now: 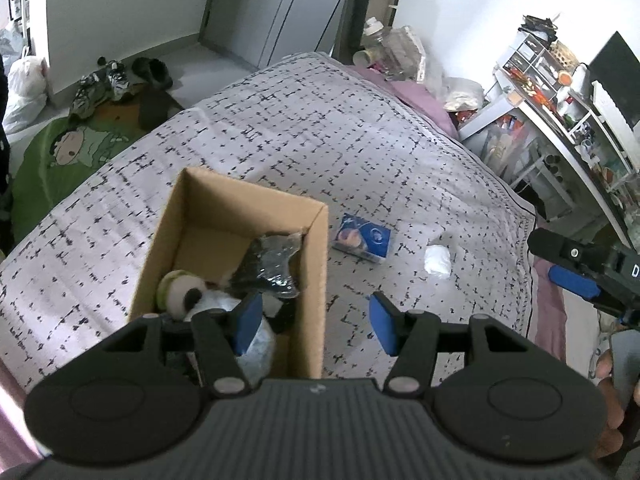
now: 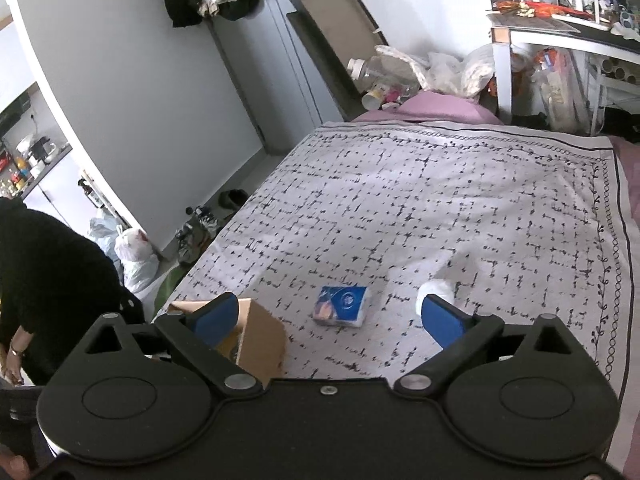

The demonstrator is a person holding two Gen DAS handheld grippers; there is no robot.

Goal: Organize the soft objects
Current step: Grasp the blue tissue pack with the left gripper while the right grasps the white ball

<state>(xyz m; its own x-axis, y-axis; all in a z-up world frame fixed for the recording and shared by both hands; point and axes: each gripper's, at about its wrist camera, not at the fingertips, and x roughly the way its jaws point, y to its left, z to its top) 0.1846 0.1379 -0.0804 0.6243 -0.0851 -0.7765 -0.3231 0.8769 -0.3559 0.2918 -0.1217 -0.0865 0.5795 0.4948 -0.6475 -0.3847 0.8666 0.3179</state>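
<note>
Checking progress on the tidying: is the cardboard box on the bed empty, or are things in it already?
Partly filled. The open-topped cardboard box already holds a panda plush and a dark plastic-wrapped item; bare cardboard still shows at its far end.

Both views are evenly lit by soft, cool daylight; no single source can be placed. Only faint shadows are cast on the bed cover (image 1: pixel 304 152). Glare is seen on the crinkled dark plastic wrap (image 1: pixel 266 266) inside the cardboard box (image 1: pixel 316 280). Strong fisheye bending is shown toward the rims, with the wall edges at 9 o'clock and the shelves at 3 o'clock curved, and the corners are vignetted black. Slight motion softness is noticed throughout the left wrist view.
</note>
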